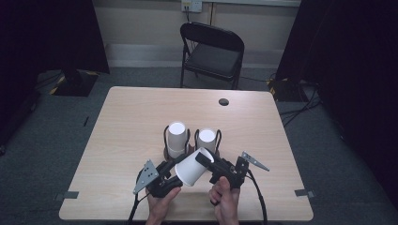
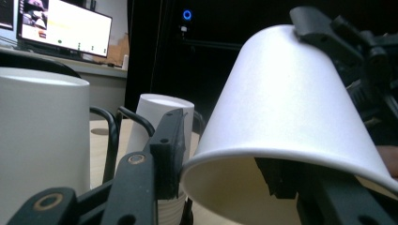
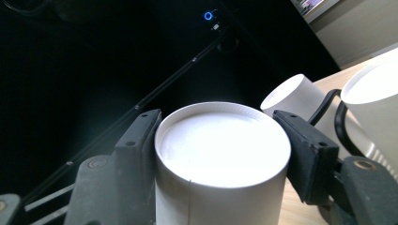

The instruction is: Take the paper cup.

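Observation:
A white paper cup (image 1: 190,168) hangs tilted above the table's near edge, held from both ends. My left gripper (image 1: 179,172) is shut on its rim wall; in the left gripper view one jaw presses outside the cup (image 2: 281,103) and the other sits inside it. My right gripper (image 1: 205,157) is shut on the cup's closed base (image 3: 220,140), a jaw on each side. Just behind, two more white cups (image 1: 177,135) (image 1: 206,138) stand upside down in black wire holders (image 1: 165,136).
The wooden table (image 1: 131,117) has a cable hole (image 1: 224,101) at the far right. A black folding chair (image 1: 213,49) stands beyond the far edge. A lit monitor (image 2: 65,26) glows in the left gripper view. Dark curtains flank the room.

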{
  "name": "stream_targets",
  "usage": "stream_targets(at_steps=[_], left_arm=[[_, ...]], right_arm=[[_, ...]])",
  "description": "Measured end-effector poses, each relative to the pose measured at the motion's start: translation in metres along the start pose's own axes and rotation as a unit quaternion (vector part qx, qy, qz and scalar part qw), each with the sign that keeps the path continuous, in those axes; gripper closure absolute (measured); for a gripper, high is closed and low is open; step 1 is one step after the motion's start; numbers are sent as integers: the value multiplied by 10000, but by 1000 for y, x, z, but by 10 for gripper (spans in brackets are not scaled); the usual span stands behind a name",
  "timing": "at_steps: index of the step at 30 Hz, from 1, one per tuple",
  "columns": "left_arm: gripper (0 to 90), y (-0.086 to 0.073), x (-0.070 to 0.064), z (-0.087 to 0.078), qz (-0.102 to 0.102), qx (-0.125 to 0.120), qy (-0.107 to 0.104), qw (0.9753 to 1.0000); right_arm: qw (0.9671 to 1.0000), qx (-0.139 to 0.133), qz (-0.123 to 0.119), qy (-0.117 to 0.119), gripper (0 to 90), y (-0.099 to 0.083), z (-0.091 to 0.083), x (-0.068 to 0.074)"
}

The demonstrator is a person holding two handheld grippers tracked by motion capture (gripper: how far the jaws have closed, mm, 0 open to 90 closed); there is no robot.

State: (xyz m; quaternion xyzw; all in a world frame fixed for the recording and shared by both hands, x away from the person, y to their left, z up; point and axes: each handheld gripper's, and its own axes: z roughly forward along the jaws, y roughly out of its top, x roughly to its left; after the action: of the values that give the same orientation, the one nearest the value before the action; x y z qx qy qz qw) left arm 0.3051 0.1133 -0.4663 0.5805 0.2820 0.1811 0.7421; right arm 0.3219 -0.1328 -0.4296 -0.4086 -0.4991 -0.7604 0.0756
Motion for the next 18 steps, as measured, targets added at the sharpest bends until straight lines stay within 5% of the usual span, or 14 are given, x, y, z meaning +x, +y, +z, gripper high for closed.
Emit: stream_targets(at_steps=[6, 10, 18], left_arm=[[545, 4, -2, 1, -138, -161, -149, 9997], [683, 5, -1, -2, -126, -152, -191, 9996], [822, 2, 4, -4, -9, 69, -55, 10000]], right_arm=[[9990, 83, 387, 208, 352, 2, 1, -5], [9987, 143, 420, 259, 351, 2, 1, -6], [9995, 272, -154, 46, 323, -1, 5, 1]])
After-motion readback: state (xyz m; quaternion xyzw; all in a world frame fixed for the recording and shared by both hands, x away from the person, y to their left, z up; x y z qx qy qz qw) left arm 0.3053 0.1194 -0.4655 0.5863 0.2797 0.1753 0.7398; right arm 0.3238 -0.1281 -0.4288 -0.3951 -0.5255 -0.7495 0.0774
